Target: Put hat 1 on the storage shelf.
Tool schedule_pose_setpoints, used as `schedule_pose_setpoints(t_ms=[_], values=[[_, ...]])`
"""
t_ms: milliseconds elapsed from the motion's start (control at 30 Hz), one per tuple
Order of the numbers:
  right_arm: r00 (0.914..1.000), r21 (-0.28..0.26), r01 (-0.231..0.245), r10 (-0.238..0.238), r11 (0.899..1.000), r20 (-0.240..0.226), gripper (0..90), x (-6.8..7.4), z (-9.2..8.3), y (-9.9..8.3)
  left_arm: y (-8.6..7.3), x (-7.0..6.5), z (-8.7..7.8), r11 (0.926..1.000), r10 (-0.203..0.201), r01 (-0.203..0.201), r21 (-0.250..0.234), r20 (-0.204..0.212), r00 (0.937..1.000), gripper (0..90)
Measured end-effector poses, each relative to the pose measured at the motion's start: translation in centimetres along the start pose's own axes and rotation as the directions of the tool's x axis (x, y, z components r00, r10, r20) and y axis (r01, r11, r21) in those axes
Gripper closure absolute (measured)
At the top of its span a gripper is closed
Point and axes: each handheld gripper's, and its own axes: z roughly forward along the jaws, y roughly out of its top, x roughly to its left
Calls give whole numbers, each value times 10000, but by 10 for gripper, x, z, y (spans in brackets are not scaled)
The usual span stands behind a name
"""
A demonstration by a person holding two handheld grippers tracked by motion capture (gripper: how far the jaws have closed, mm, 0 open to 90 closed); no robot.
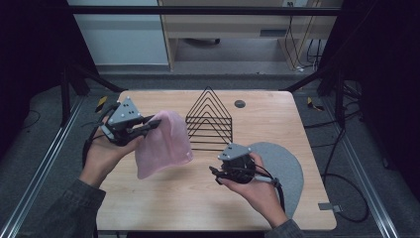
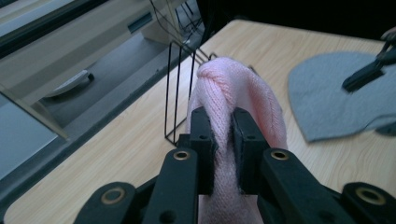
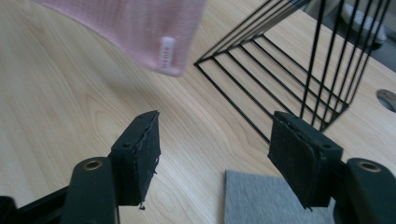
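Clearly, our left claw (image 1: 154, 123) pinches a fold of the pink hat (image 1: 166, 144), left of centre, off the tabletop (image 1: 163, 198). Our right claw (image 1: 214, 172) gapes empty. The thin grip could slip, or the hem snag the wire rack (image 1: 210, 119).

High view is looking down and forward over my table (image 1: 198, 198). My gripper views are looking close along each gripper's jaws, both sharing the wire rack (image 2: 180, 88) and pink hat (image 3: 140, 28).
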Motion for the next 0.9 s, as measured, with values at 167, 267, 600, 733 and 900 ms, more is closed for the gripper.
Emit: schedule_pose_setpoints(t_ms=[167, 267, 600, 733, 900], values=[[9993, 89, 123, -120, 9999, -366, 300, -5, 3, 17, 19, 5, -1, 9999, 97, -97, -47, -14, 10000, 804], [9988, 57, 76, -73, 10000, -483, 301, -10, 4, 27, 27, 6, -1, 9998, 171, -171, -128, -16, 9999, 804], [9935, -354, -218, 177, 9991, -1124, 361, -26, 14, 50, 48, 3, -3, 9980, 203, -179, -603, 393, 9990, 803], [9893, -429, -444, 380, 9981, -1409, 359, -33, 19, 57, 56, 0, -4, 9970, 255, -212, -744, 571, 9980, 803], [9870, -551, -487, 395, 9973, -1560, 350, -39, 22, 61, 63, -2, -4, 9959, 227, -156, -893, 788, 9966, 803]])
